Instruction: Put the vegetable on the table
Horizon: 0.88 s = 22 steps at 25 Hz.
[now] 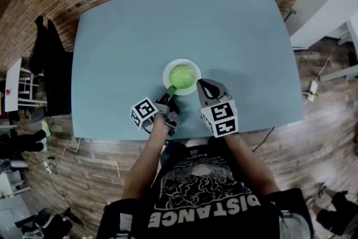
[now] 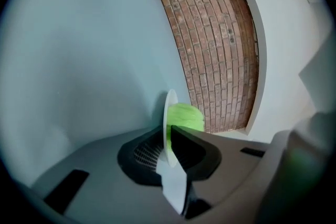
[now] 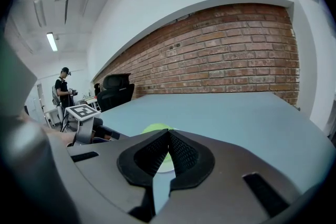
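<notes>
Left claw clamps the plate by its near rim, likely steadying it; right claw, shut and empty, hovers right of the vegetable.

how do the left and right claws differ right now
The left claw is shut on the white plate's rim; the right claw is shut on nothing. The left claw is rolled sideways; the right claw is level. Both face the plate holding the green vegetable.
</notes>
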{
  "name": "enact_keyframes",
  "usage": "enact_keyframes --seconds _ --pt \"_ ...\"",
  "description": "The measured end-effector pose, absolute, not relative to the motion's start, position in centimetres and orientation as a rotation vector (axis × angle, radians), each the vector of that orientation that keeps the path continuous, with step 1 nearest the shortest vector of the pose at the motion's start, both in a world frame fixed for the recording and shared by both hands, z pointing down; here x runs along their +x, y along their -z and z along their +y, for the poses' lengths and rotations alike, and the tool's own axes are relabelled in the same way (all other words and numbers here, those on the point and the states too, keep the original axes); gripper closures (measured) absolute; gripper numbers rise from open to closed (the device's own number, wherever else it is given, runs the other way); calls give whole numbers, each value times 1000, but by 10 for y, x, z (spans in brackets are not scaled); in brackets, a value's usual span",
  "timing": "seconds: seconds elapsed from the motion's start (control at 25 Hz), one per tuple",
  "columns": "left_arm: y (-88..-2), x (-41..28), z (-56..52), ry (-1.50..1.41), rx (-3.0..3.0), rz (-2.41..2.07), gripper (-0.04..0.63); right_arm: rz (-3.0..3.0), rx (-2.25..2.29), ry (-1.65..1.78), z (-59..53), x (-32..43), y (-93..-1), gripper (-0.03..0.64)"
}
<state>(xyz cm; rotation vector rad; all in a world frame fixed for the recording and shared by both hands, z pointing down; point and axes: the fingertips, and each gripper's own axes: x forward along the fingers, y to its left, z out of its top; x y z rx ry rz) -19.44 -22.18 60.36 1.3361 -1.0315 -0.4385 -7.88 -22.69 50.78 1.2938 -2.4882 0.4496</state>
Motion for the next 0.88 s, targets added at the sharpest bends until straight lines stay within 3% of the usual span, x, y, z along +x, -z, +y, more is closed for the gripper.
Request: enact_keyframes --seconds 0.88 --pt "-614 -203 -217 35 1364 -1324 554 -2540 1165 -469 -224 -91 -518 609"
